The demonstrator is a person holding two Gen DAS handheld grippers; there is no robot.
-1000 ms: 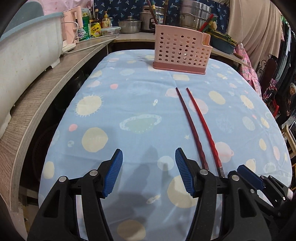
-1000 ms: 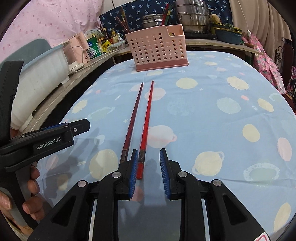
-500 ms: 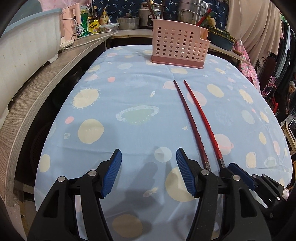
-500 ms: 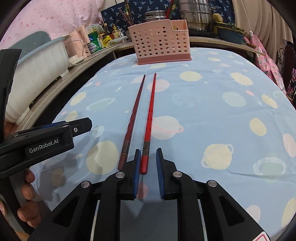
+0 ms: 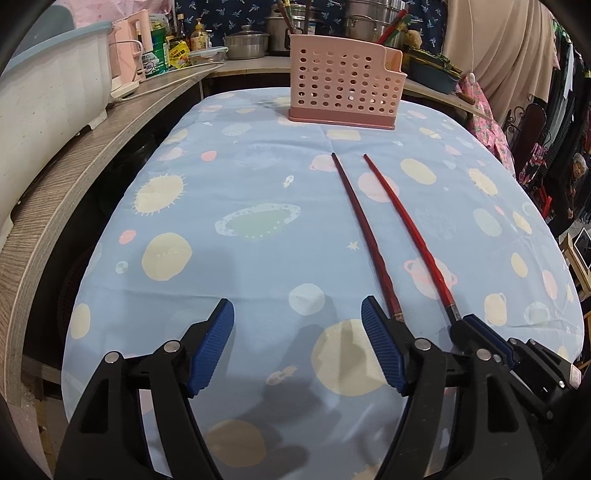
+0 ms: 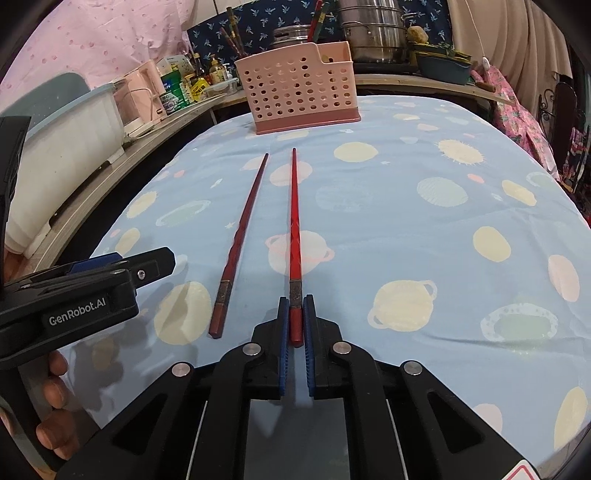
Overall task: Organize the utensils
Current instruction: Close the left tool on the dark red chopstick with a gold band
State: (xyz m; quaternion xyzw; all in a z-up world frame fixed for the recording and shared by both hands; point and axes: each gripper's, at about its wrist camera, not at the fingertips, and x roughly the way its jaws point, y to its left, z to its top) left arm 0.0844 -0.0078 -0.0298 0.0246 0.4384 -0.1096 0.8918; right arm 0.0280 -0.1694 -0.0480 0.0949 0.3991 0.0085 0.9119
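Two chopsticks lie side by side on the blue planet-print tablecloth (image 5: 258,177), tips toward a pink perforated utensil basket (image 5: 343,88) (image 6: 299,92) at the far end. My right gripper (image 6: 295,300) (image 5: 476,325) is closing, its blue pads pressed on the thick near end of the bright red chopstick (image 6: 294,221) (image 5: 410,229). The dark red chopstick (image 6: 243,229) (image 5: 364,229) rests free just to its left. My left gripper (image 5: 297,306) (image 6: 122,266) hovers left of the dark red one, its jaws opening with only cloth between them.
A wooden counter (image 5: 74,177) curves along the left with a white tub (image 5: 44,110), a pink kettle (image 5: 129,51) and bottles. Steel pots (image 6: 373,33) stand behind the basket. A hand (image 6: 55,417) holds the left gripper. Clothes hang at the right.
The right jaws have narrowed from a wide gap around the bright red chopstick's end until they press on it. The left jaws have spread slightly wider. Both chopsticks lie as before.
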